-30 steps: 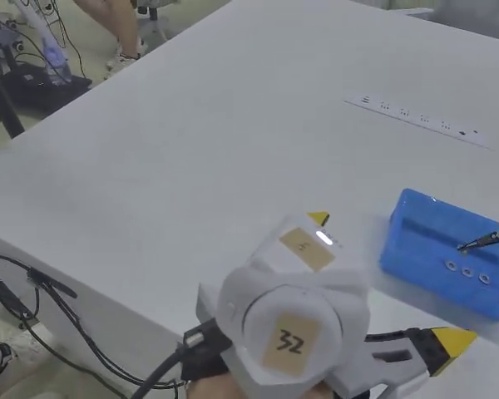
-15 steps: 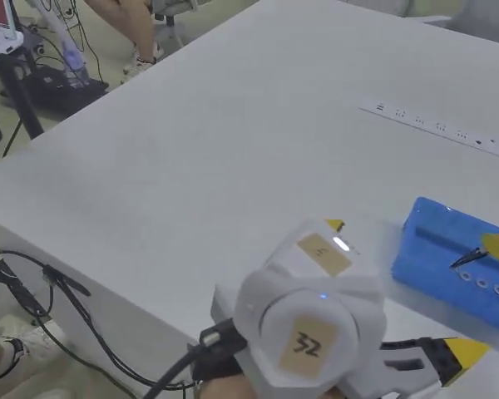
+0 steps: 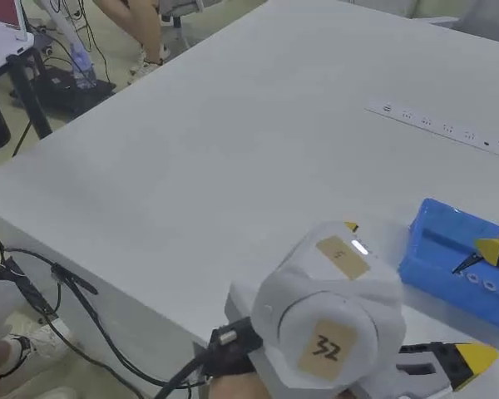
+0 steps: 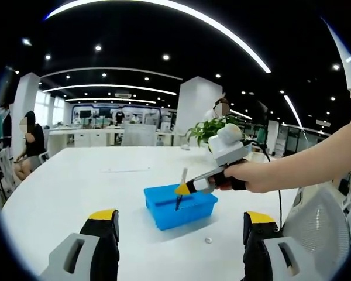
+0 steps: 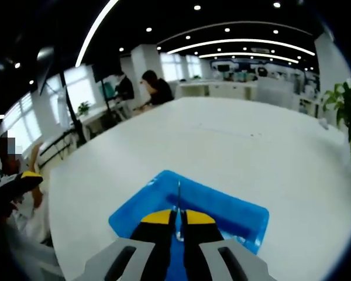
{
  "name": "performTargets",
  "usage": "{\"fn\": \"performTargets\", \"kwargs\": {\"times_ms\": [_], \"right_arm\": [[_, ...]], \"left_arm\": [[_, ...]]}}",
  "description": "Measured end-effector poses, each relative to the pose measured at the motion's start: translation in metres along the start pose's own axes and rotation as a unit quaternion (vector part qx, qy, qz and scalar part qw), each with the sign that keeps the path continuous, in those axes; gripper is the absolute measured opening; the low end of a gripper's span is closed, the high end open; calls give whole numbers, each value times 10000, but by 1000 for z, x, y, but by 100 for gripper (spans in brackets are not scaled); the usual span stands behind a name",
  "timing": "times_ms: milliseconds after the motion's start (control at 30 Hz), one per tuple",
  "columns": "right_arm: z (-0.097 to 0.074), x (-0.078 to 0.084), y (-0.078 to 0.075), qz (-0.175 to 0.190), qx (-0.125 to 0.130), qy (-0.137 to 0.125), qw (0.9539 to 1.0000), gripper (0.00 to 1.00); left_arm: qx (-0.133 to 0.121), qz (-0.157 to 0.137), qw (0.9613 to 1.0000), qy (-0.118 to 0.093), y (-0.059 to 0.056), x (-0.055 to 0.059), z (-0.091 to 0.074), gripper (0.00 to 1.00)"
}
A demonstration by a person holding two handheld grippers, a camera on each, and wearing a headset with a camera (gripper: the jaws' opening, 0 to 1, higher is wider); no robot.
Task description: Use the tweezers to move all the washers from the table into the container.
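White office table [image 4: 76, 175] bears blue plastic container [image 4: 184, 208]; L gripper [image 4: 181, 215] wide open, empty; R gripper [image 5: 177, 218] clamps thin metal tweezers [image 5: 178, 196].

The head view looks down from high up, aimed to the left of the blue container [image 3: 437, 278], which lies at its right border. The left gripper view faces the container level and low, from some way off. The right gripper view looks along the tweezers [image 5: 178, 199] down into the container, very near. All 3 views share the container.
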State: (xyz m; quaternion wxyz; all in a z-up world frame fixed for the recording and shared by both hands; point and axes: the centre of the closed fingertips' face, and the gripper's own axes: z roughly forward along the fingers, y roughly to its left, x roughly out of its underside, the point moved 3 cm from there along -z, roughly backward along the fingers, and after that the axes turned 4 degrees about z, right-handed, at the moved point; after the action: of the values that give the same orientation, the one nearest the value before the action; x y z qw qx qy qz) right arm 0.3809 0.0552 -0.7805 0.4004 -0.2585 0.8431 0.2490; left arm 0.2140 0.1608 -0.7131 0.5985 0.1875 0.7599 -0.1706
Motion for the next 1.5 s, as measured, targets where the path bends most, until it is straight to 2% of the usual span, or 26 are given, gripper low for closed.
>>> {"fn": "performTargets", "kwargs": {"times_ms": [167, 300, 467, 500, 567, 767, 900, 1000, 1200, 1400, 1500], "right_arm": [[-1, 0, 4, -193, -20, -27, 9998, 3], [-10, -6, 6, -121, -33, -206, 9997, 3], [-35, -18, 26, -224, -127, -511, 9984, 3], [-39, -20, 20, -227, -163, -582, 9979, 3], [-48, -24, 22, -258, -193, -680, 9972, 3], [-83, -22, 39, -190, -368, -947, 9946, 3], [-95, -10, 48, -68, -474, -892, 9949, 3], [-95, 5, 52, 97, -544, -769, 9955, 3], [-86, 42, 55, 452, -559, -392, 9966, 3], [-79, 63, 59, 610, -585, -151, 9963, 3], [-78, 67, 60, 648, -574, -86, 9962, 4]], "left_arm": [[-50, -93, 9999, -22, 3, 0, -1, 89], [-46, -36, 10000, 1, 2, 1, -1, 89], [-42, -54, 10000, 2, 2, 1, -1, 89], [-32, -50, 10000, 13, 2, 1, -1, 88], [-25, -34, 10000, 27, 2, 1, -1, 88], [-18, -47, 10000, -31, 1, 0, -2, 88], [14, -34, 10000, -28, 0, -1, -1, 88], [35, -41, 10000, -25, 0, 0, -1, 88], [52, -39, 10000, -10, 0, 0, 0, 88], [63, -49, 10000, 12, 0, 1, 0, 87], [61, -45, 10000, 20, 0, 2, 0, 87]]}}
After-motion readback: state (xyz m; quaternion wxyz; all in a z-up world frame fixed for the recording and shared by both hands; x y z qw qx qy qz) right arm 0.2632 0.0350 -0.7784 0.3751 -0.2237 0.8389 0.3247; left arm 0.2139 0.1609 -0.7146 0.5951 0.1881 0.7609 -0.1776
